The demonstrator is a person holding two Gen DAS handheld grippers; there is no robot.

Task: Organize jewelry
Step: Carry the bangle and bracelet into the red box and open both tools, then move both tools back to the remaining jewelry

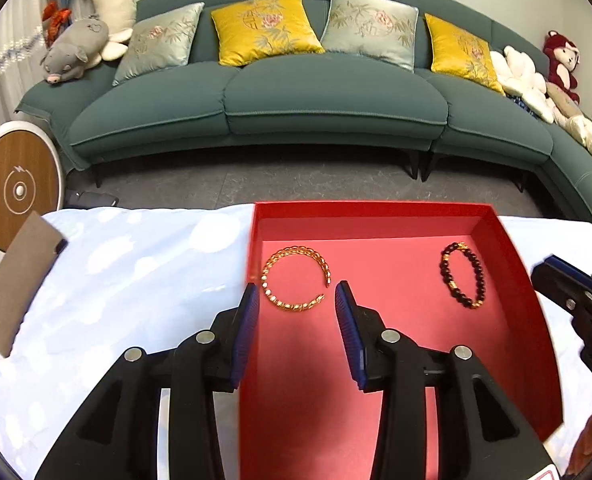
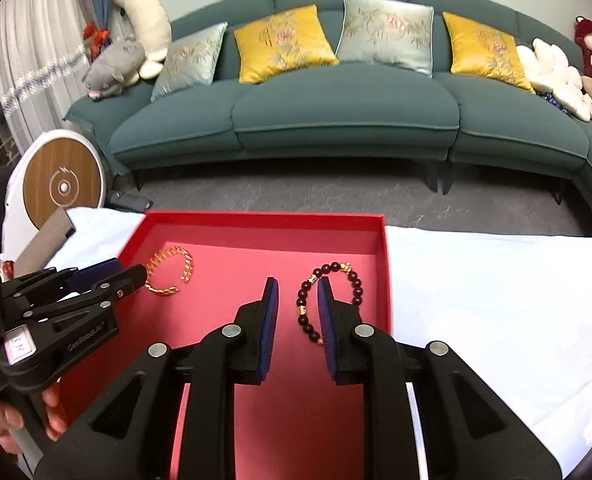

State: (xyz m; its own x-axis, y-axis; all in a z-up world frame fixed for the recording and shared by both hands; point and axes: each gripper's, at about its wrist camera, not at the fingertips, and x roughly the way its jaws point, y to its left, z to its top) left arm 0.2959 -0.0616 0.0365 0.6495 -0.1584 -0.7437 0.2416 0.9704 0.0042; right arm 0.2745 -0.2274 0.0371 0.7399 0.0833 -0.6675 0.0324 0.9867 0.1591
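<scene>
An open red box (image 1: 376, 209) (image 2: 263, 217) lies on a white cloth. Two bracelets rest flat on its floor. The gold chain bracelet (image 1: 296, 250) (image 2: 163, 291) is on the left and lies just ahead of my left gripper (image 1: 296, 295), whose blue pads stand apart with nothing pressed between them. The dark bead bracelet (image 1: 482, 280) (image 2: 300, 300) with gold charms is on the right. My right gripper (image 2: 298, 286) hovers over it with a narrower gap. The bracelet's left side shows between the fingers and the right finger hides part of it. Neither pad presses on it.
The white cloth (image 2: 496, 280) covers the table on both sides of the box. A grey-brown card (image 1: 23, 280) stands at the left edge. A hand (image 2: 15, 420) holds the left gripper's handle. Beyond the table are grey floor, a teal sofa (image 1: 296, 112) and a round wooden device (image 1: 15, 188).
</scene>
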